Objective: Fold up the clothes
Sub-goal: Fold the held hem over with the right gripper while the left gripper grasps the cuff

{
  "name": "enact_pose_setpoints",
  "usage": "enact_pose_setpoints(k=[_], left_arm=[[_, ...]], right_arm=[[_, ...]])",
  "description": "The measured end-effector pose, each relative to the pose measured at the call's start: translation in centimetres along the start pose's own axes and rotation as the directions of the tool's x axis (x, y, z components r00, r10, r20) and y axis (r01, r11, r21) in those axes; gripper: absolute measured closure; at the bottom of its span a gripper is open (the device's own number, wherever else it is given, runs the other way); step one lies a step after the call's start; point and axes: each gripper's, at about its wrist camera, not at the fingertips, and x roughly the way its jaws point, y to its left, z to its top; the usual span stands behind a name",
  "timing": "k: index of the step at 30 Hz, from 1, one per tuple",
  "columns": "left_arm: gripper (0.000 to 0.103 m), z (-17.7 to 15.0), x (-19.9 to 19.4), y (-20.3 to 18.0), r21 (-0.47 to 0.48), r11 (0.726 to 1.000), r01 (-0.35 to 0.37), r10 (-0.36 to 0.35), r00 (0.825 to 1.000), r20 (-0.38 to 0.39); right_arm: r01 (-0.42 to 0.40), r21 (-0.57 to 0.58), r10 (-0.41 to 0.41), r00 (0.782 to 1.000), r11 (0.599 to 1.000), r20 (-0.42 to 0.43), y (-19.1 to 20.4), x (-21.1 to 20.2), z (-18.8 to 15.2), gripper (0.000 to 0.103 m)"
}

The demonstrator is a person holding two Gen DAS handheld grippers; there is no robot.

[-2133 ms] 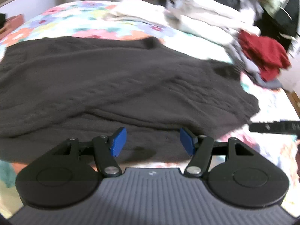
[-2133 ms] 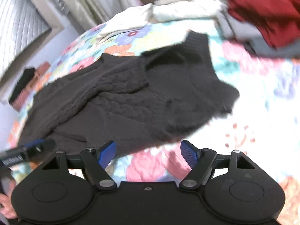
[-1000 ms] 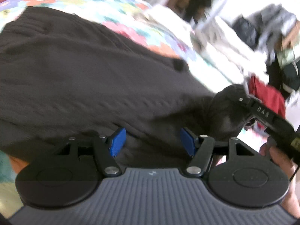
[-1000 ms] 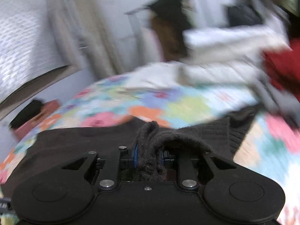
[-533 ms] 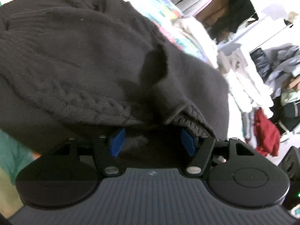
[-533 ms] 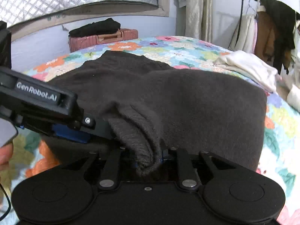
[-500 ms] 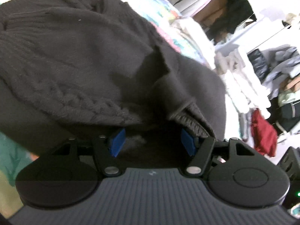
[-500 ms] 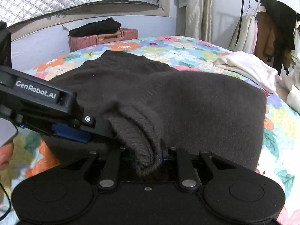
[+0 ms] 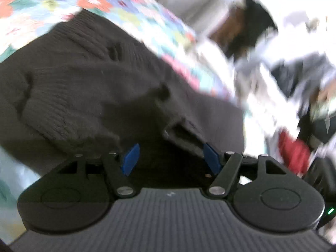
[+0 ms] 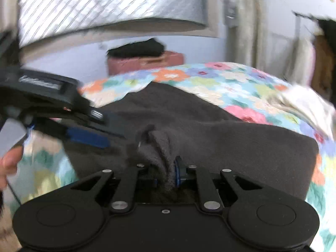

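Floral bedding point(image 9: 134, 10) covers the bed under a dark knitted sweater point(image 9: 84, 84), with a blurred heap of other clothes point(image 9: 294, 96) beyond the sweater's far edge. From the left wrist view, the left tongs point(image 9: 171, 157) stand apart, empty, over a raised flap of the sweater's near edge.

From the right wrist view, the right tongs point(image 10: 166, 176) are clamped on a bunched fold of the sweater point(image 10: 210, 138), which lies spread across the bedding point(image 10: 231, 79); a pink suitcase point(image 10: 145, 62) sits behind the sweater. The pinch looks narrow and the knit thick, so a quick pull could let the fold slip out, or drag the whole sweater askew.
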Motion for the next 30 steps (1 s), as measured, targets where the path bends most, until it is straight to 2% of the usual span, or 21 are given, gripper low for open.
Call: enact_pose_setpoints(k=[2, 3, 6, 8, 9, 10, 11, 12, 15, 17, 20, 21, 22, 23, 25, 27, 28, 30], left_arm=[[0.036, -0.7, 2.2, 1.0, -0.051, 0.997, -0.051, 0.05, 0.998, -0.032], [0.036, -0.9, 2.9, 1.6, -0.088, 0.995, -0.038, 0.035, 0.999, -0.034], [0.037, -0.9, 4.2, 2.4, -0.158, 0.987, 0.008, -0.007, 1.0, 0.005], [0.039, -0.7, 4.6, 1.6, -0.097, 0.995, -0.033, 0.036, 0.999, 0.026], [0.049, -0.6, 4.9, 1.2, -0.054, 0.997, -0.064, 0.065, 0.997, 0.034], [0.072, -0.5, 5.1, 0.7, -0.022, 0.997, -0.076, 0.076, 0.996, 0.041], [0.084, -0.4, 5.4, 0.3, -0.003, 0.998, -0.066, 0.066, 0.997, 0.045], [0.091, -0.4, 5.7, -0.1, 0.015, 0.998, -0.056, 0.055, 0.997, 0.049], [0.093, -0.2, 4.6, -1.9, 0.102, 0.992, -0.068, 0.056, 0.992, 0.116], [0.093, 0.2, 2.8, -3.2, 0.153, 0.986, -0.072, 0.044, 0.983, 0.176], [0.093, 0.9, -0.6, -3.7, 0.148, 0.988, -0.04, -0.002, 0.962, 0.272], [0.093, 1.3, -0.9, -3.4, 0.15, 0.987, -0.052, 0.008, 0.962, 0.275], [0.093, 1.6, -0.6, -3.1, 0.158, 0.984, -0.081, 0.038, 0.965, 0.26], [0.092, 1.8, 0.2, -2.4, 0.157, 0.98, -0.125, 0.087, 0.97, 0.227], [0.09, 1.2, 2.7, 0.6, 0.109, 0.981, -0.163, 0.152, 0.983, 0.104], [0.087, 0.0, 4.6, 4.1, -0.052, 0.99, -0.129, 0.129, 0.992, 0.004], [0.086, -0.5, 4.9, 5.5, -0.135, 0.986, -0.099, 0.098, 0.995, -0.009], [0.085, -0.2, 3.9, 6.5, -0.219, 0.974, -0.058, 0.056, 0.998, -0.015]], right_arm=[[0.019, -0.026, -0.021, 0.997, 0.999, -0.072, 0.7, 1.8, -0.9, 0.086], [0.029, -0.027, -0.031, 0.995, 0.999, -0.09, 0.9, 2.5, -1.4, 0.086], [0.044, -0.064, -0.049, 0.996, 0.997, -0.074, 1.9, 2.4, -2.1, 0.086], [0.041, -0.071, -0.045, 0.997, 0.997, -0.065, 2.2, 2.0, -2.2, 0.086], [0.036, -0.074, -0.04, 0.997, 0.997, -0.06, 2.2, 1.7, -2.1, 0.086], [0.03, -0.077, -0.035, 0.998, 0.997, -0.055, 2.3, 1.5, -2.1, 0.086], [0.024, -0.074, -0.028, 0.998, 0.997, -0.051, 2.2, 1.3, -2.1, 0.086], [0.018, -0.071, -0.021, 0.999, 0.997, -0.048, 2.2, 1.1, -2.2, 0.086], [0.023, -0.045, -0.025, 0.999, 0.999, -0.029, 2.1, 0.9, -2.5, 0.086], [0.015, -0.042, -0.014, 1.0, 0.999, 0.023, 2.4, -0.1, -2.0, 0.087], [-0.012, -0.041, 0.017, 0.992, 0.999, 0.124, 2.9, -1.9, -0.8, 0.087], [-0.019, -0.033, 0.024, 0.987, 0.999, 0.159, 3.0, -2.4, -0.3, 0.087], [-0.024, -0.018, 0.027, 0.984, 1.0, 0.173, 3.1, -2.5, 0.1, 0.087], [-0.024, -0.009, 0.025, 0.988, 1.0, 0.151, 3.4, -1.8, 0.2, 0.087], [-0.017, 0.012, 0.016, 0.997, 1.0, 0.069, 3.7, -0.1, 0.1, 0.086], [-0.003, 0.042, 0.005, 0.999, 0.999, -0.043, 3.8, 1.8, -0.5, 0.083], [-0.025, 0.082, 0.031, 0.997, 0.996, -0.068, 3.7, 1.9, -0.8, 0.083], [-0.054, 0.143, 0.062, 0.997, 0.988, -0.053, 3.4, 0.6, -1.0, 0.074]])
